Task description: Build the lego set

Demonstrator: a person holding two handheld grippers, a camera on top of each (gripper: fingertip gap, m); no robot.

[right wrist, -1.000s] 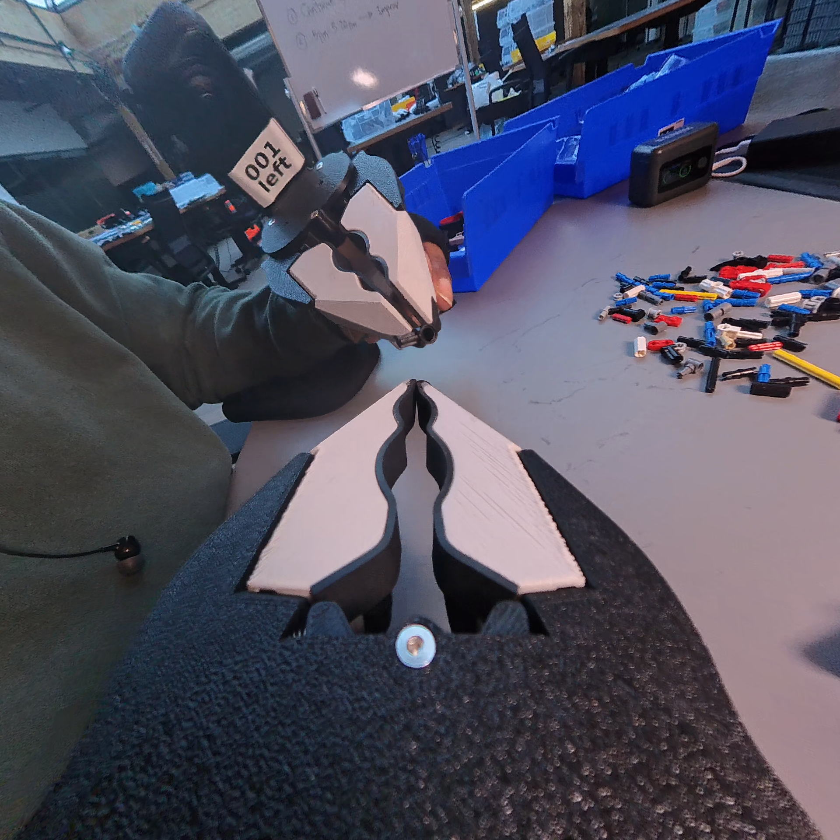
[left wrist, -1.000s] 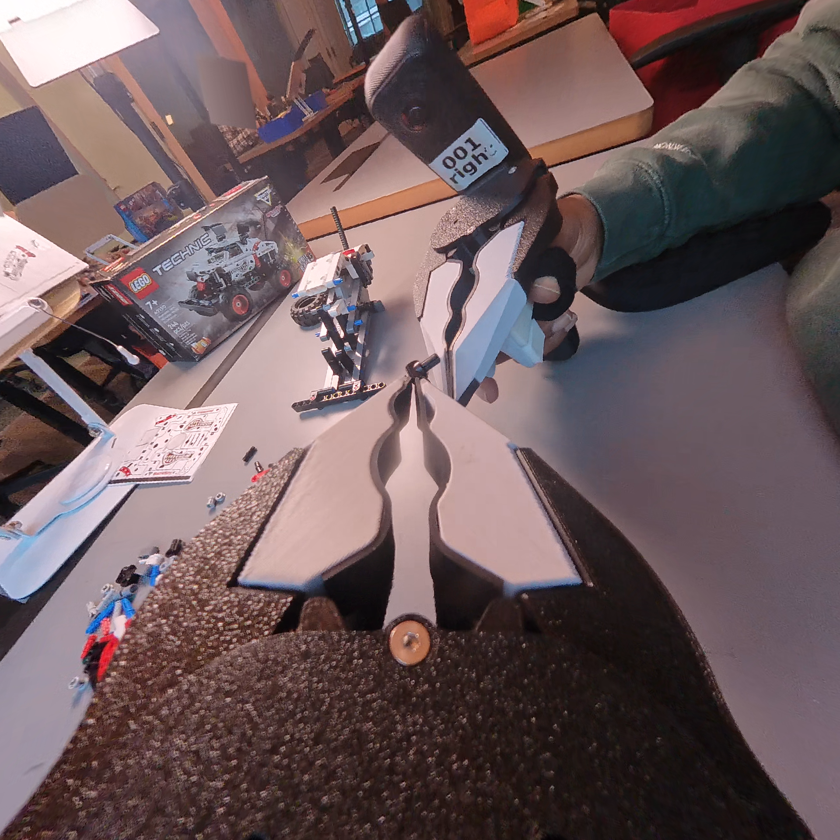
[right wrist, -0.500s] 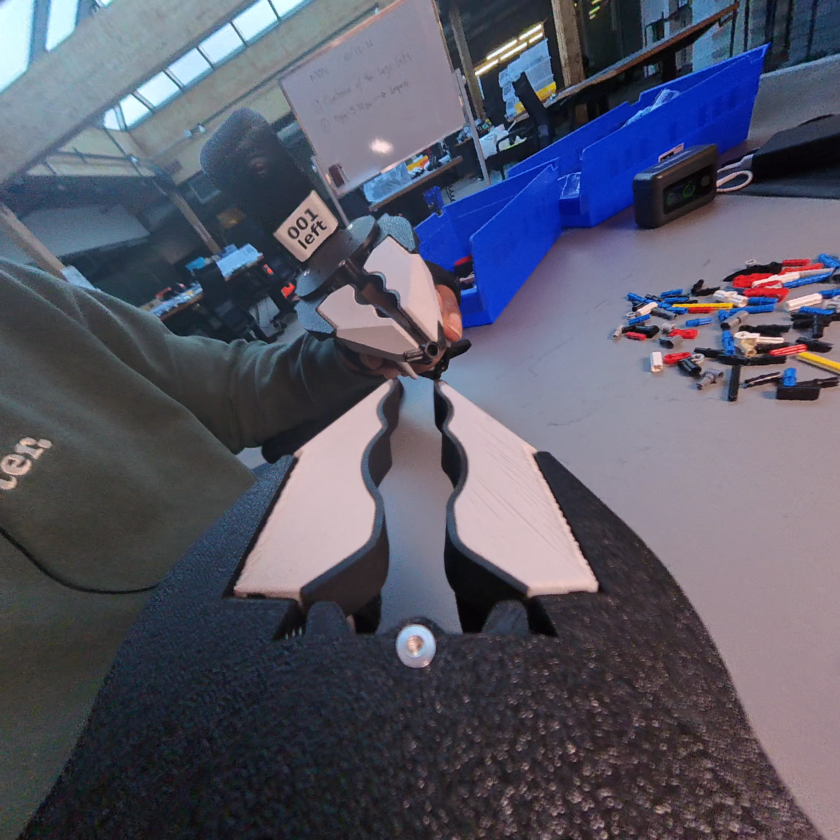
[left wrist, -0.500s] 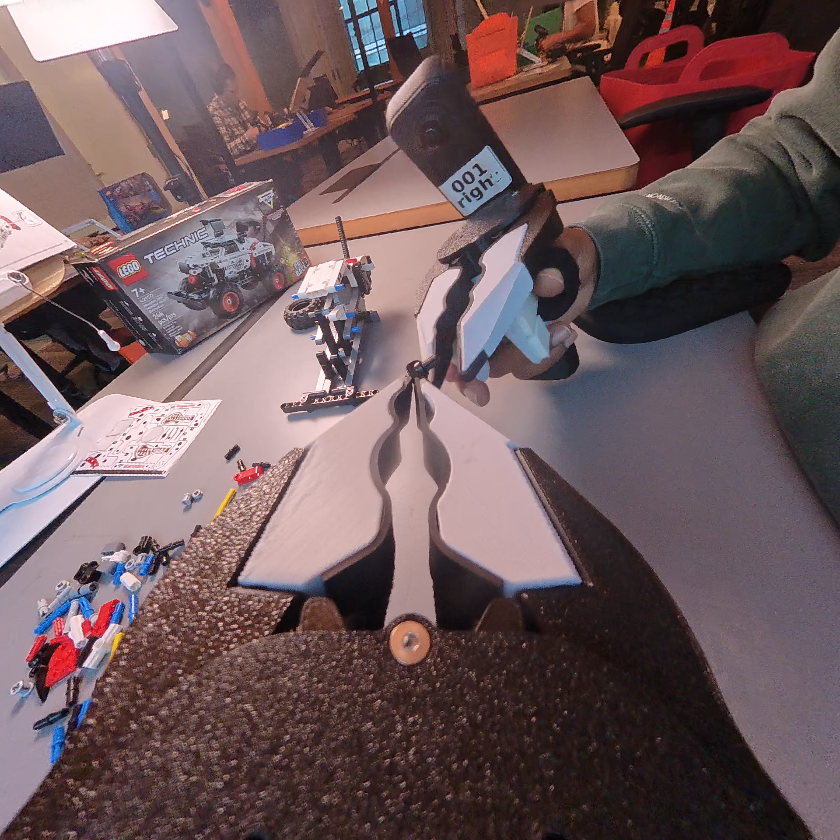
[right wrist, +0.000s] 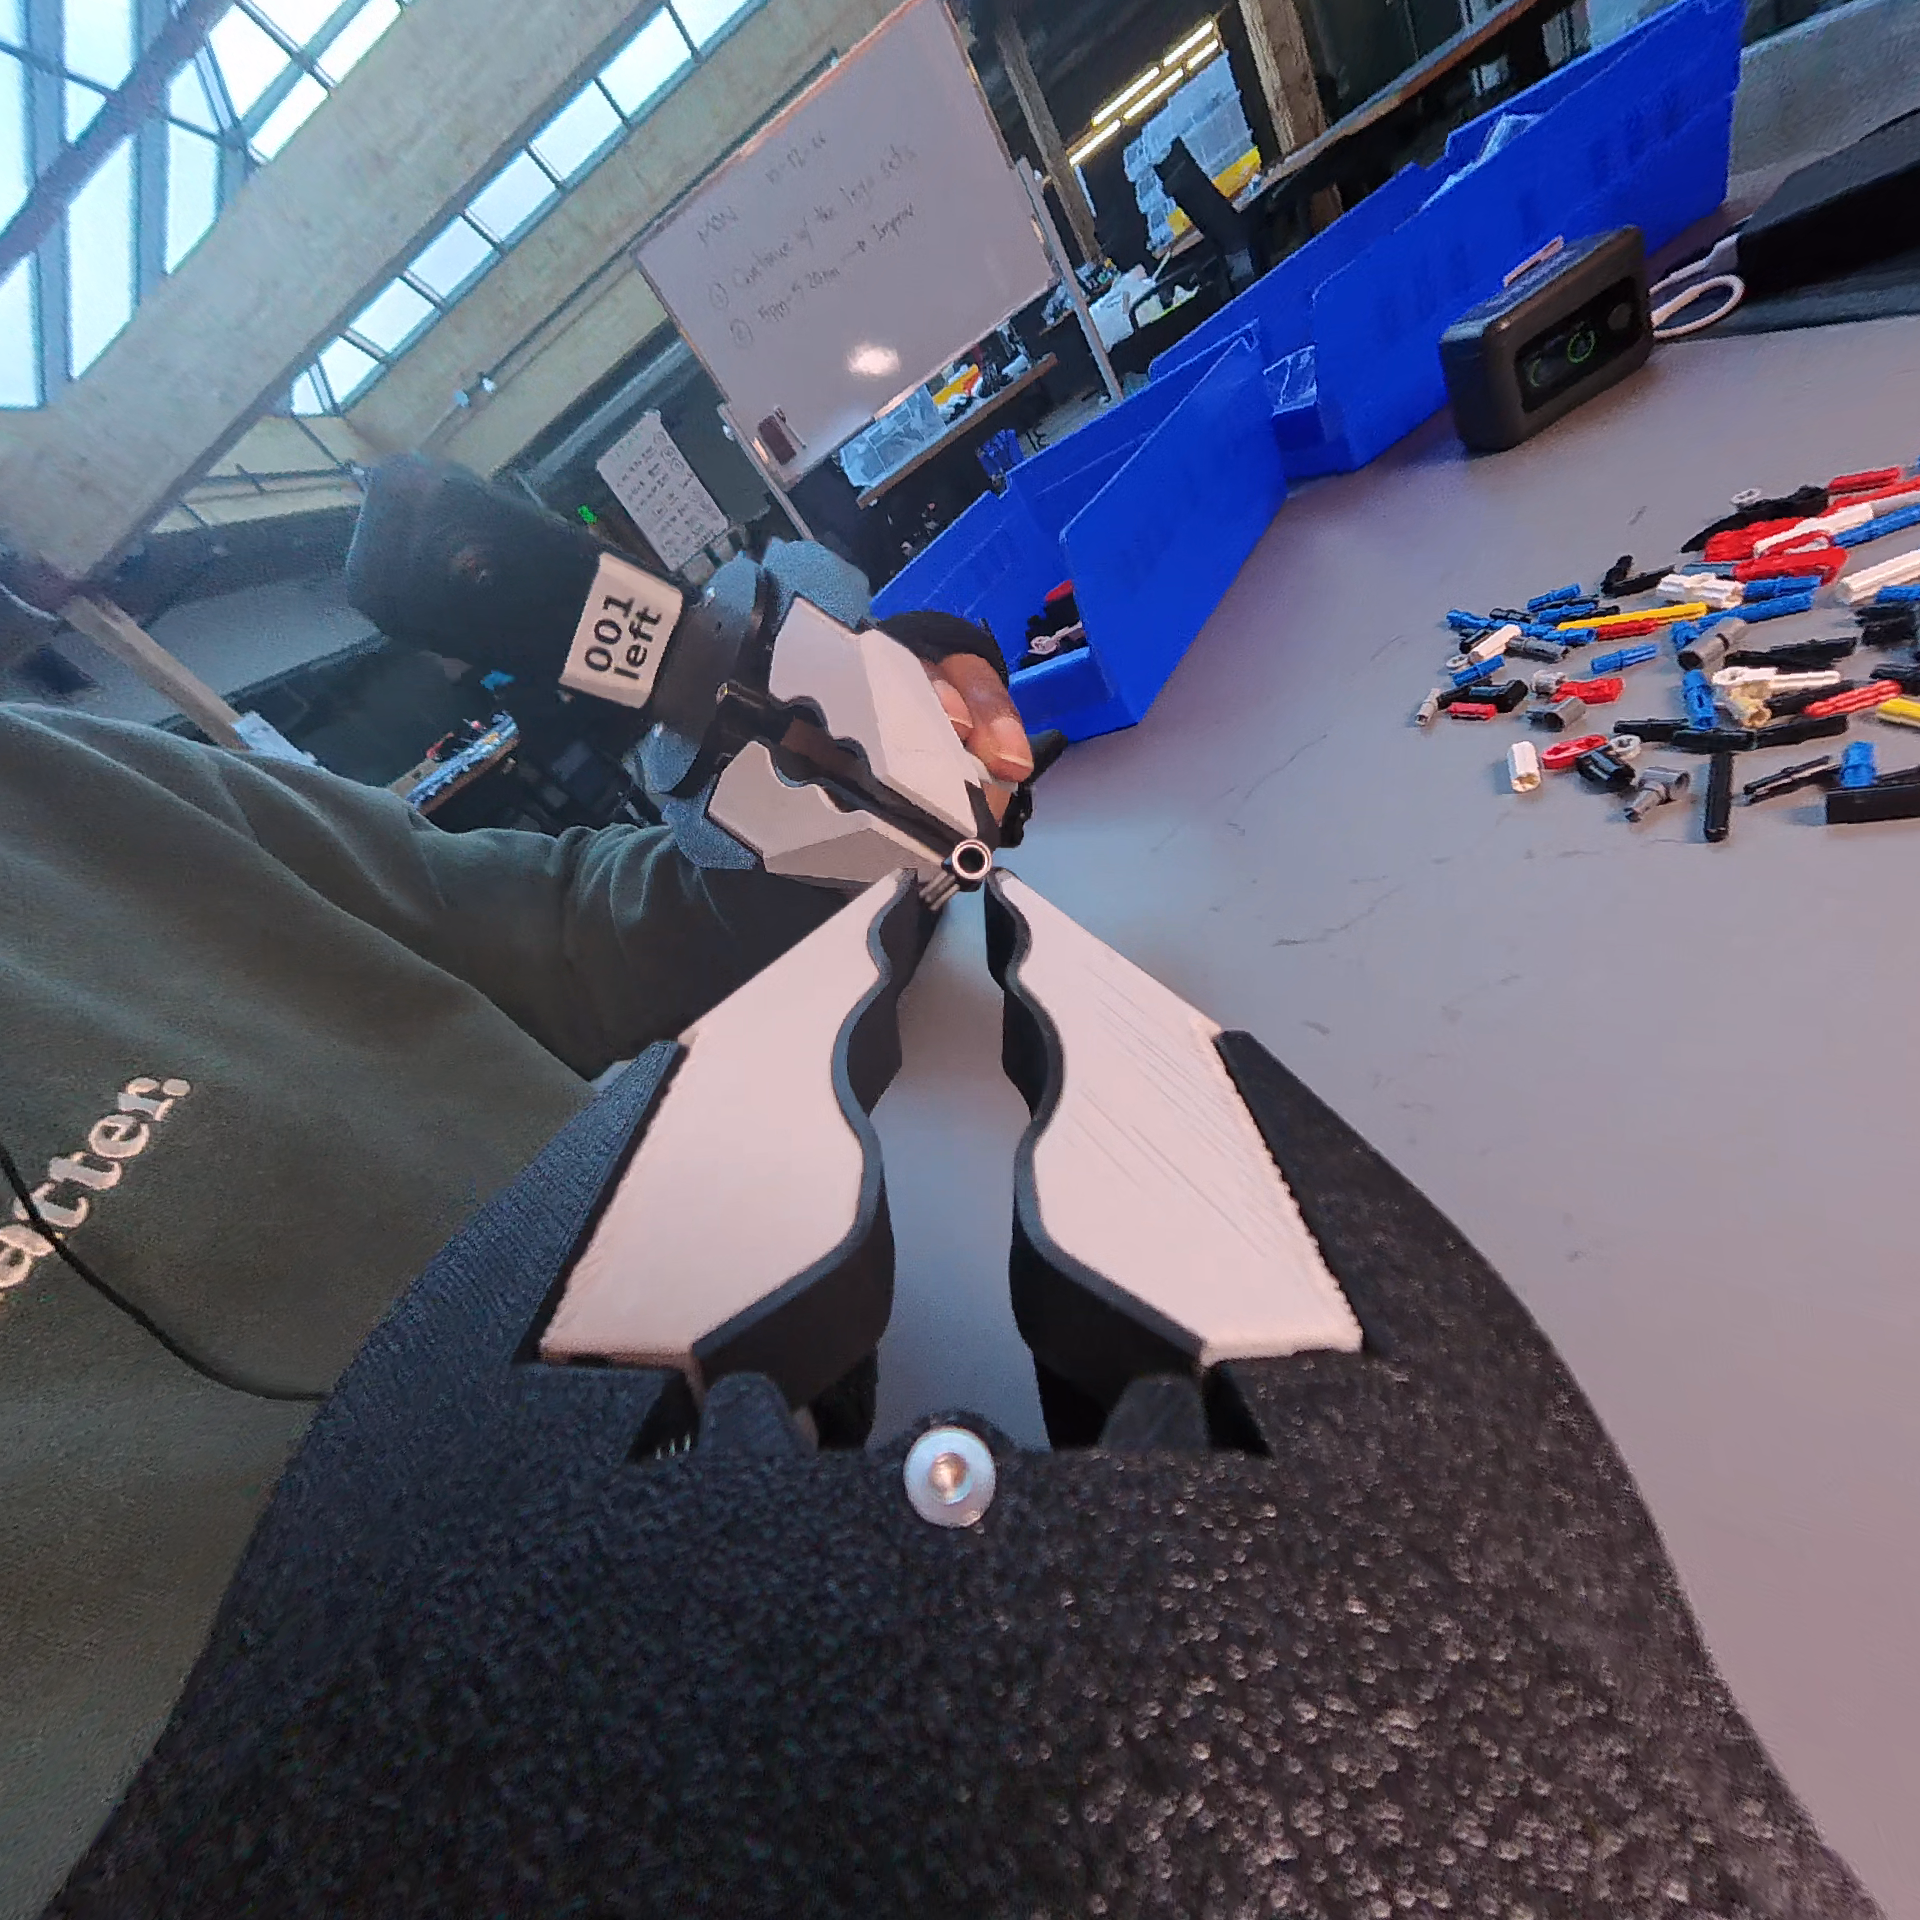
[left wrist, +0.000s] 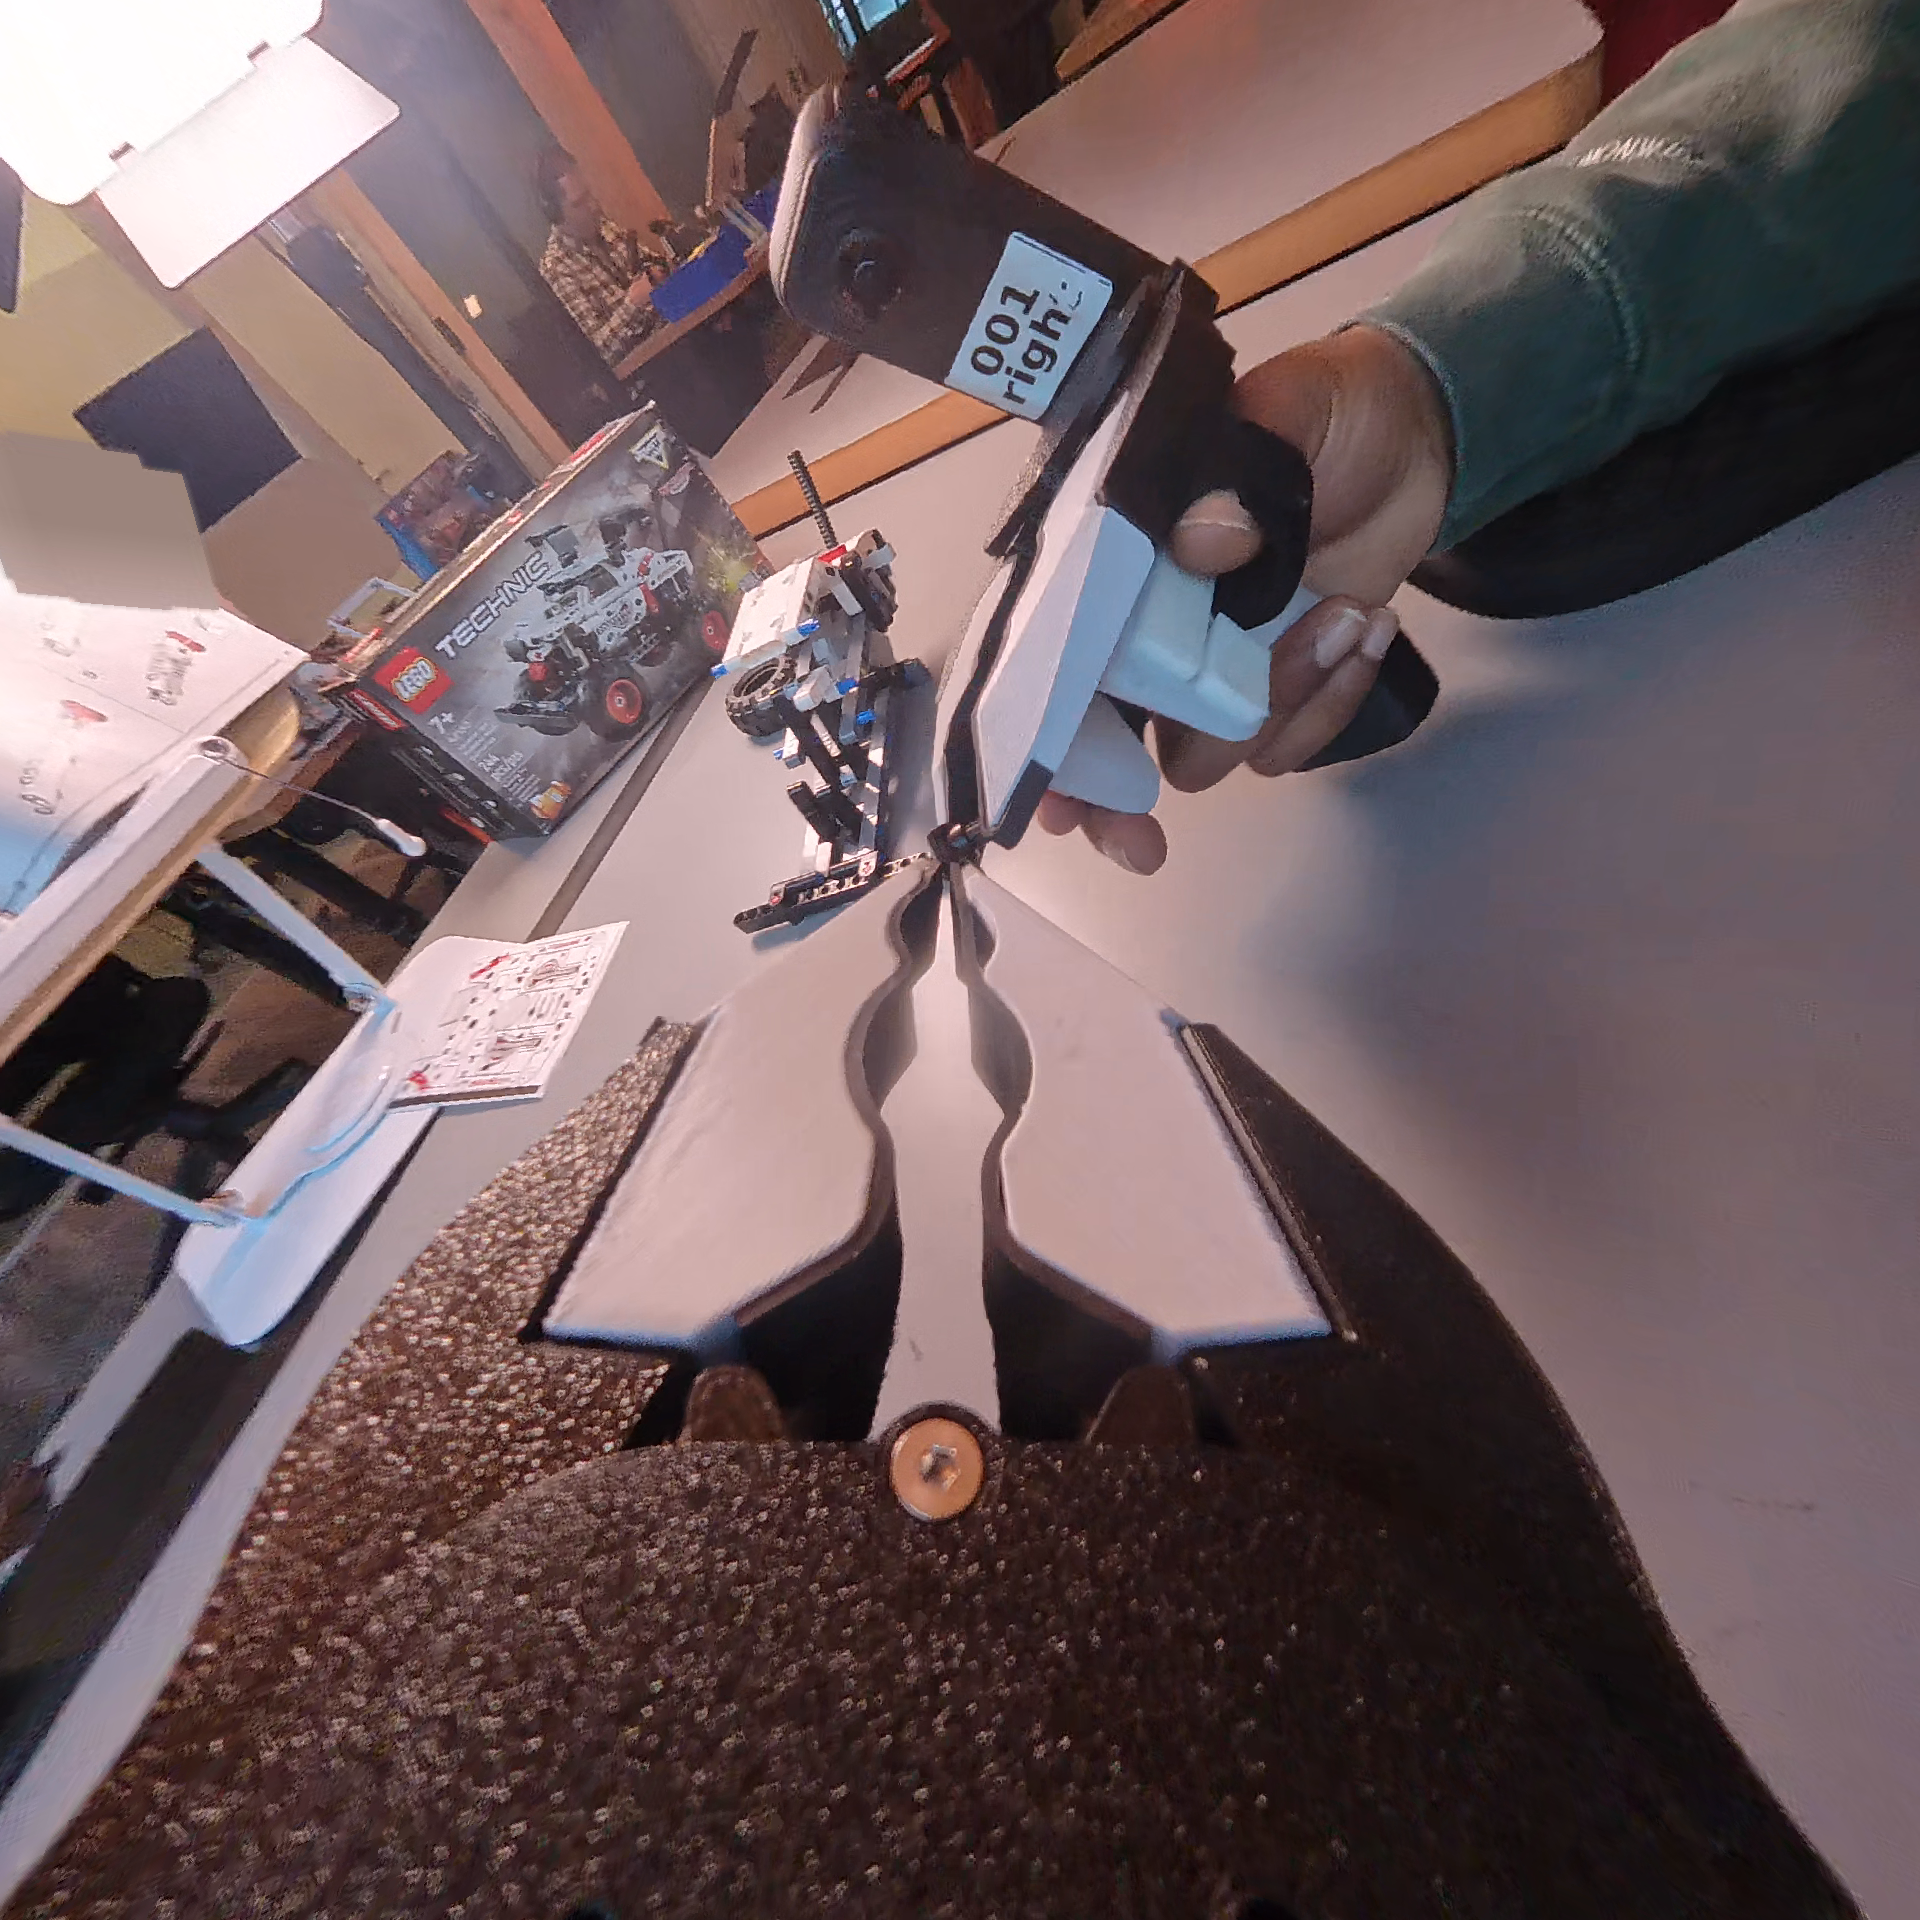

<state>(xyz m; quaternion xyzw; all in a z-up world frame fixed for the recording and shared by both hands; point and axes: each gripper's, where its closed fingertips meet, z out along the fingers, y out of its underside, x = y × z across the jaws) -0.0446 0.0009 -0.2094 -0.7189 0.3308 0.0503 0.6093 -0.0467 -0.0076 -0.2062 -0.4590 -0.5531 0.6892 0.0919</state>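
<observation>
Two hand-held grippers meet tip to tip above a grey table point(left wrist: 1507, 1039). The left gripper point(left wrist: 951, 883) has its jaws drawn together to a thin slit, pinching a small black tubular piece point(right wrist: 971, 858); in the right wrist view the piece shows as a dark ring with a hollow, pale centre, clamped at the very tips of the left gripper point(right wrist: 961, 847). The right gripper point(right wrist: 951, 888) stands narrowly parted, its tips flanking the piece from below; whether they press on it cannot be told. A small dark ribbed bit point(right wrist: 932, 888) sits at its left fingertip, just beside the ring. In the left wrist view the right gripper point(left wrist: 971, 821) comes down steeply onto the same spot, gripped by a hand point(left wrist: 1320, 540) in a green sleeve.

Just behind the meeting point, the partly built lego model point(left wrist: 831, 675) rests on the table: a black lattice frame with white and grey panels, blue pins, one black tyre at its left and a dark ribbed rod rising from its top. Beyond it lies the set's box point(left wrist: 540, 644), picturing a white truck with red wheels. A printed sheet point(left wrist: 499, 1013) lies near the table's left edge.

On the right gripper's side, loose pieces point(right wrist: 1714, 675) in blue, red, black, white, grey and yellow are scattered across the table, well apart from the grippers. Blue bins point(right wrist: 1195, 499) and a black device point(right wrist: 1548, 332) stand farther back, a whiteboard point(right wrist: 852, 249) behind them.
</observation>
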